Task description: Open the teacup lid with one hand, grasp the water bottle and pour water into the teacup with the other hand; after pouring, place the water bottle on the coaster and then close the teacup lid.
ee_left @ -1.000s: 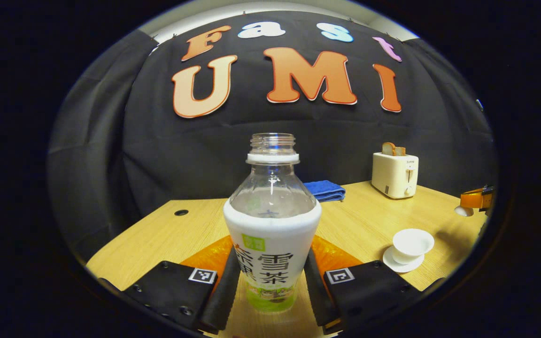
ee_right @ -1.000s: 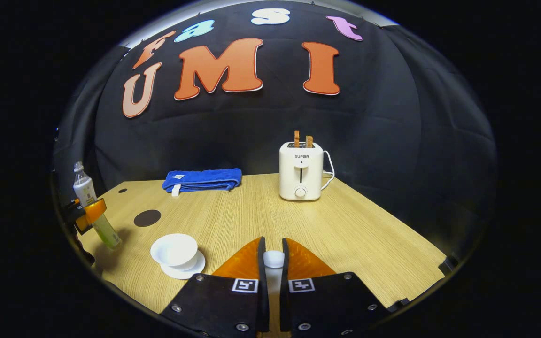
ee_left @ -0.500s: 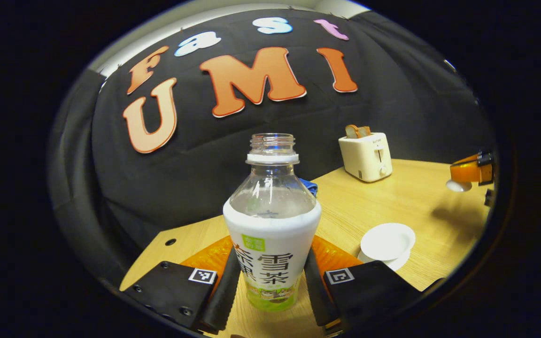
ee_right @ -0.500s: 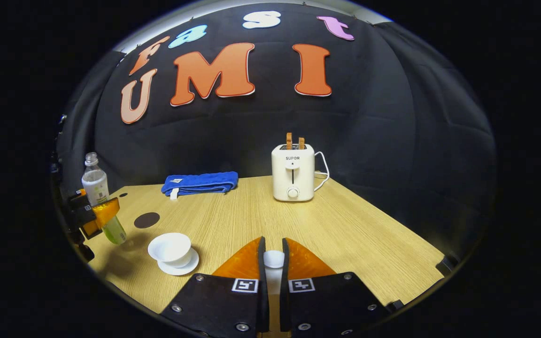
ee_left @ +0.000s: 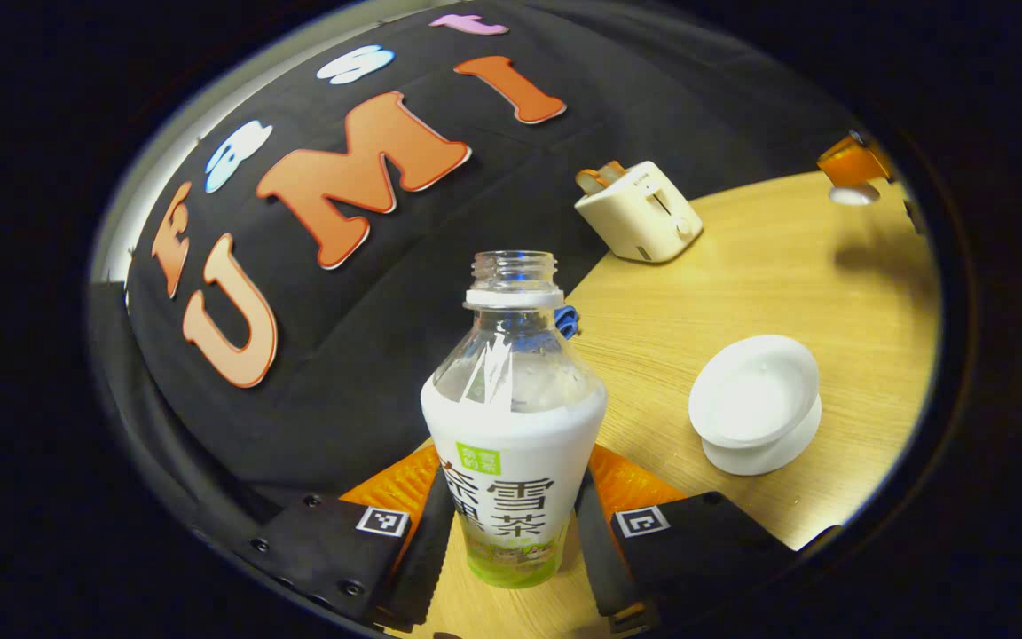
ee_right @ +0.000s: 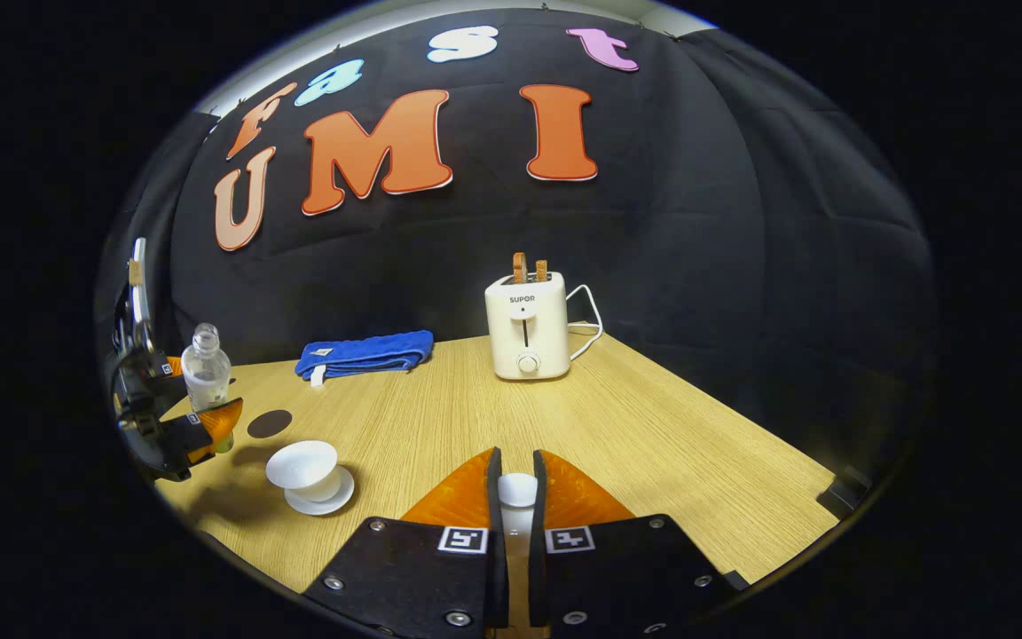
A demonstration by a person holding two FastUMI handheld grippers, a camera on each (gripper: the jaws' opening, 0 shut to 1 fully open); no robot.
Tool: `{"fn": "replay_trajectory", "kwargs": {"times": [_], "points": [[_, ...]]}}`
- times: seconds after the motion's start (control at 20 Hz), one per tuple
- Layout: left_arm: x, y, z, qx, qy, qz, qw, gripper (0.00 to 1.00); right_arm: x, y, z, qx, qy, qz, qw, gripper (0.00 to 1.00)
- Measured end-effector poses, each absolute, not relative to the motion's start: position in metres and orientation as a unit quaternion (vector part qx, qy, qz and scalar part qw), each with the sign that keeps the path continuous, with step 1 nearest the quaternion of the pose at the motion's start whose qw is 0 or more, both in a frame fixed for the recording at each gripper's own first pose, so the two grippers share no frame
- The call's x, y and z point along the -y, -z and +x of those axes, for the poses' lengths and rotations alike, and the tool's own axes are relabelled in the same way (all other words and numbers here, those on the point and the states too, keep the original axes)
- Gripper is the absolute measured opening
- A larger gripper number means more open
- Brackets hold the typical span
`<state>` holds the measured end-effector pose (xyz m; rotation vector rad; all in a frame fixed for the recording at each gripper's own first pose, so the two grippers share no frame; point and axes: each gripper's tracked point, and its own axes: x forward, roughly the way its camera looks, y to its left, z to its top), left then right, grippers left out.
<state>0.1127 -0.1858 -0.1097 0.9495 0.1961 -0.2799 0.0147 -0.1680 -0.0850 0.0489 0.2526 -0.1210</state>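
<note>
In my left gripper (ee_left: 511, 524) I pinch the clear, uncapped plastic water bottle with the white and green label (ee_left: 511, 426), both fingers pressed on its lower body, and I hold it off the table and tilted toward the cup so its open mouth can come over the rim. My right gripper (ee_right: 516, 497) is pressed together on the small white knob of the teacup lid (ee_right: 517, 488), held up and off to the side so the cup is open for pouring. Just beyond the bottle, the white porcelain teacup on its white saucer (ee_left: 755, 404) sits uncovered on the pale wooden table (ee_left: 742, 266), apart from the bottle's mouth; I judge the pour not yet begun. The dark round coaster (ee_right: 269, 423) lies a little past the cup, free for the bottle. Farther back a folded blue towel (ee_right: 365, 353) and a cream toaster holding toast (ee_right: 526, 324) stand near the wall, well apart from my path.
</note>
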Motion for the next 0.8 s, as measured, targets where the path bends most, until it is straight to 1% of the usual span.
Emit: {"fn": "replay_trajectory", "kwargs": {"times": [0.15, 0.4, 0.65, 0.8], "points": [[0.189, 0.107, 0.111, -0.077, 0.132, 0.517, 0.842, 0.70, 0.173, 0.084, 0.012, -0.123, 0.063, 0.029, 0.990, 0.09], [0.196, 0.106, 0.123, -0.061, 0.141, 0.579, 0.801, 0.70, 0.176, 0.083, 0.010, -0.121, 0.063, 0.034, 0.990, 0.10], [0.184, 0.110, 0.127, -0.054, 0.142, 0.647, 0.747, 0.69, 0.177, 0.082, 0.009, -0.119, 0.063, 0.038, 0.990, 0.09], [0.187, 0.110, 0.126, -0.041, 0.153, 0.681, 0.715, 0.69, 0.175, 0.084, 0.009, -0.121, 0.061, 0.037, 0.990, 0.09]]}}
